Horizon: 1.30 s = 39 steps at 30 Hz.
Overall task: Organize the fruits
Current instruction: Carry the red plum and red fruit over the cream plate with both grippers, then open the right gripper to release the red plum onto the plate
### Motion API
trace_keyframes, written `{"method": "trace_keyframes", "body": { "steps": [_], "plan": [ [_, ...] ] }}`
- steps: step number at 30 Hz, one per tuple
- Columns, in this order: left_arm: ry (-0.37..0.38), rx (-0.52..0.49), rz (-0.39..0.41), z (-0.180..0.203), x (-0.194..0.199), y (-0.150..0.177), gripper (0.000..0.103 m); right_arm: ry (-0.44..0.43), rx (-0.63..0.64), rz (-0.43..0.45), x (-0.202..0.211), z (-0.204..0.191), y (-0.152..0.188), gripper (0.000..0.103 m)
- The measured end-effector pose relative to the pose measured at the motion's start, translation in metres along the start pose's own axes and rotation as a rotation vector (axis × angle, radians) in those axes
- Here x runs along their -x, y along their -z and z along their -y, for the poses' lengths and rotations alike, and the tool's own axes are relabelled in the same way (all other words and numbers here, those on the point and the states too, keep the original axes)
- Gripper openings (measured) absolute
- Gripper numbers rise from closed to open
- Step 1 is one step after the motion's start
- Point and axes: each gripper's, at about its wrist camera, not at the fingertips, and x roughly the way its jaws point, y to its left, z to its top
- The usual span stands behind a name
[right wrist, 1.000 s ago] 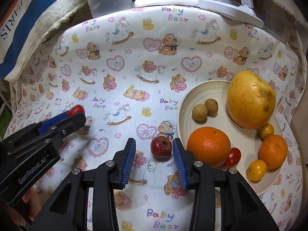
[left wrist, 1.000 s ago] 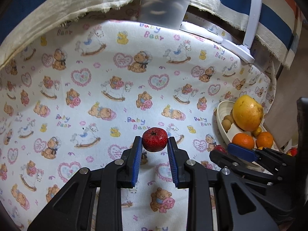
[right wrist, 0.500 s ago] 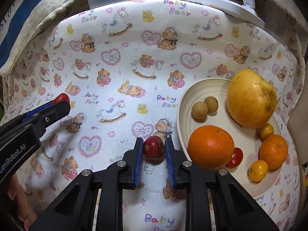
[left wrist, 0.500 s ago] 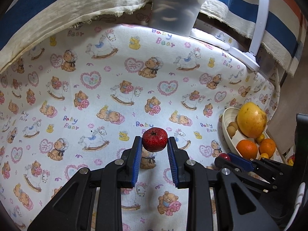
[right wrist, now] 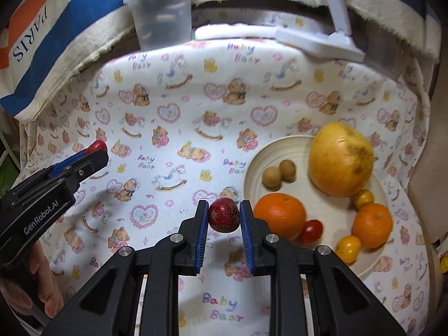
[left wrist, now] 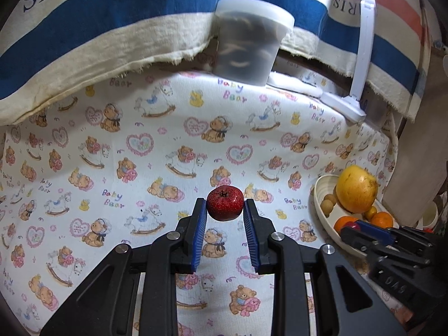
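Observation:
My left gripper point(left wrist: 224, 210) is shut on a small red speckled fruit point(left wrist: 224, 203), held above the bear-print cloth. My right gripper point(right wrist: 224, 215) is shut on a second small red fruit point(right wrist: 224, 215), lifted just off the cloth beside the cream plate point(right wrist: 252, 168). The plate holds a large yellow citrus point(right wrist: 340, 158), two oranges point(right wrist: 280, 215), two small brown fruits point(right wrist: 271, 177), a red cherry tomato point(right wrist: 312, 230) and small yellow fruits point(right wrist: 348, 247). In the right wrist view the left gripper point(right wrist: 96, 149) shows at far left with its red fruit at the tip.
A translucent plastic tub point(left wrist: 252, 47) and a white lamp base point(right wrist: 319, 43) stand at the back of the cloth. A striped blue and cream fabric point(left wrist: 112, 28) hangs behind. A hand point(right wrist: 33, 285) holds the left gripper's handle at lower left.
My right gripper closed on the red fruit that lay on the cloth and lifted it slightly. The left gripper tilted upward, still holding its fruit.

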Motion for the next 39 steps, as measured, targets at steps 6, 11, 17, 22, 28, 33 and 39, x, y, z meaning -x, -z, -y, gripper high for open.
{"method": "trace_keyframes", "body": {
  "steps": [6,11,17,22,28,33,39],
  "plan": [
    [-0.013,-0.036,0.060,0.002,0.011,-0.002,0.026,0.034,0.002,0.077,0.025,0.022,0.000,0.023],
    [-0.011,-0.086,0.085,0.012,0.019,-0.002,0.026,0.061,-0.018,0.093,0.044,0.048,-0.003,0.023],
    [0.033,-0.123,0.109,0.032,0.040,-0.006,0.026,0.066,-0.020,0.134,0.068,0.067,-0.004,0.023],
    [0.102,-0.121,0.084,0.049,0.057,-0.015,0.026,0.059,-0.013,0.145,0.078,0.069,-0.001,0.023],
    [0.195,-0.154,-0.058,0.077,0.055,-0.016,0.026,0.040,-0.020,0.109,0.074,0.073,0.012,0.023],
    [0.199,-0.198,-0.128,0.099,0.044,-0.009,0.026,0.029,-0.055,0.033,0.057,0.083,0.023,0.023],
    [0.185,-0.220,-0.182,0.111,0.026,-0.002,0.026,0.031,-0.072,-0.055,0.033,0.093,0.029,0.023]
  ]
}}
